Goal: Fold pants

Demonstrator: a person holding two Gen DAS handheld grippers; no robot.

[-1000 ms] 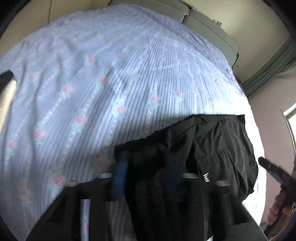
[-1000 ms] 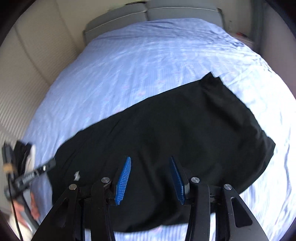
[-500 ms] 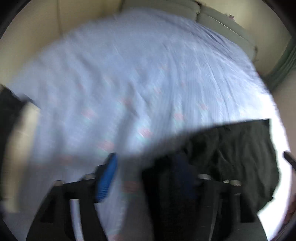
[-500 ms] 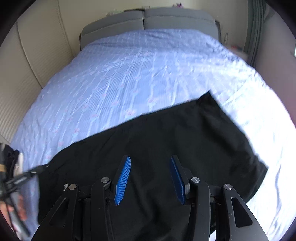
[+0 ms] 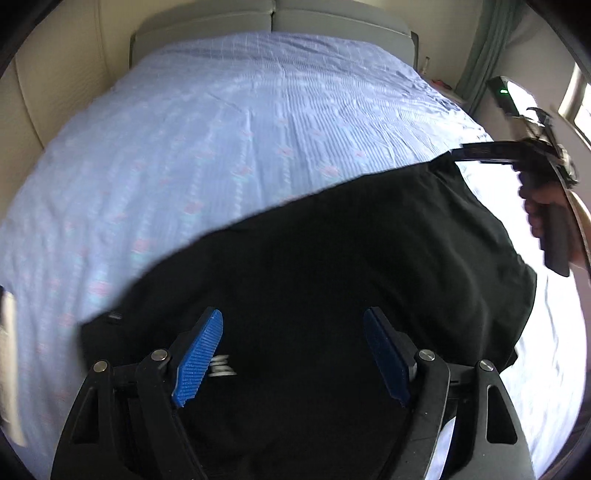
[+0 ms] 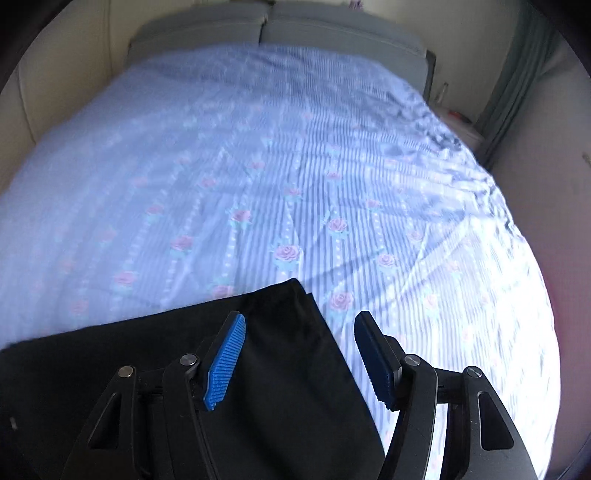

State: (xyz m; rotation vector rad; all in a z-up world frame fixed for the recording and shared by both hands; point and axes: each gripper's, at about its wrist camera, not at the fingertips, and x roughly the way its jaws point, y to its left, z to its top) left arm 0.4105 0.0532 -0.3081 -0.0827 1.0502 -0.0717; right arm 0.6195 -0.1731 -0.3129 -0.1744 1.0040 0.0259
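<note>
The black pants (image 5: 332, 258) lie spread flat across the near part of the bed. My left gripper (image 5: 295, 354) hovers over them, open and empty, with a small white label on the cloth by its left finger. My right gripper (image 6: 299, 362) is open and empty above the far right corner of the pants (image 6: 280, 369); its left finger is over the cloth and its right finger over the sheet. In the left wrist view the right gripper's body and the hand holding it (image 5: 546, 206) show at the pants' right end.
The bed has a light blue striped sheet with pink roses (image 6: 288, 206). Grey pillows (image 5: 273, 18) lie at the head against a cream wall. A green curtain (image 5: 484, 48) and a window are at the far right.
My left gripper let go of the bunched pants and opened wide; the pants now lie flat. My right gripper moved right, from over the middle of the pants to their right corner.
</note>
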